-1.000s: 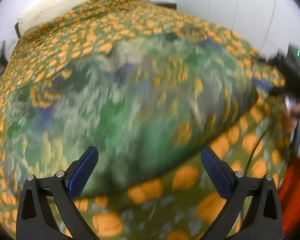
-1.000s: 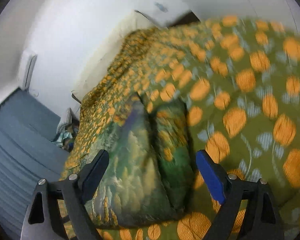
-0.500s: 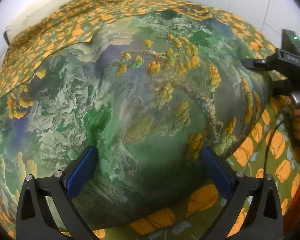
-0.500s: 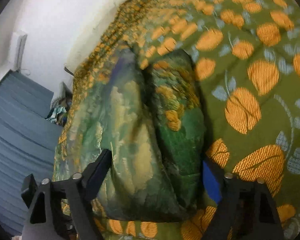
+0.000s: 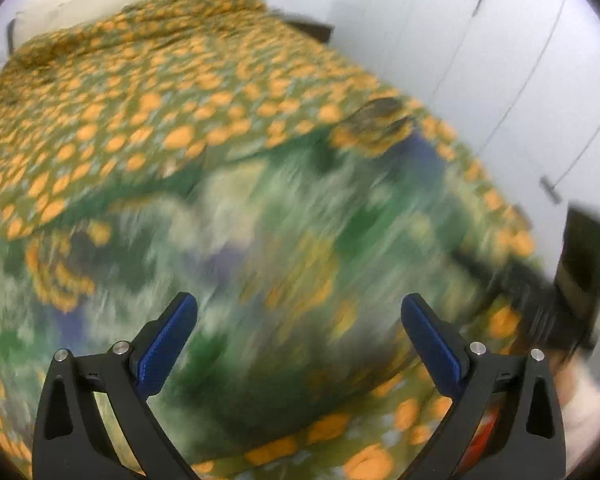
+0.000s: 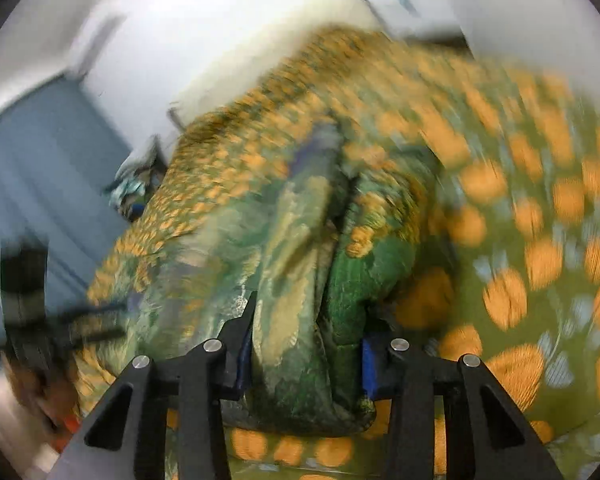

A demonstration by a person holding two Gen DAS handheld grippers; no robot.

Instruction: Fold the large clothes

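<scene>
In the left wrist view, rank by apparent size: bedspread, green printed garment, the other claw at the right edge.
1. Bedspread and green printed garment: similar; the garment lies nearer the camera, so unranked.
2. Right claw, smallest, blurred.

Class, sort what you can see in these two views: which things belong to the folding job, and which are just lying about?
Belongs to the job:
- green landscape-print garment
- right gripper, closing on its bunched edge
- left gripper, open

Lying about:
- orange-spotted green bedspread
- white wardrobe doors
- blue curtain
</scene>
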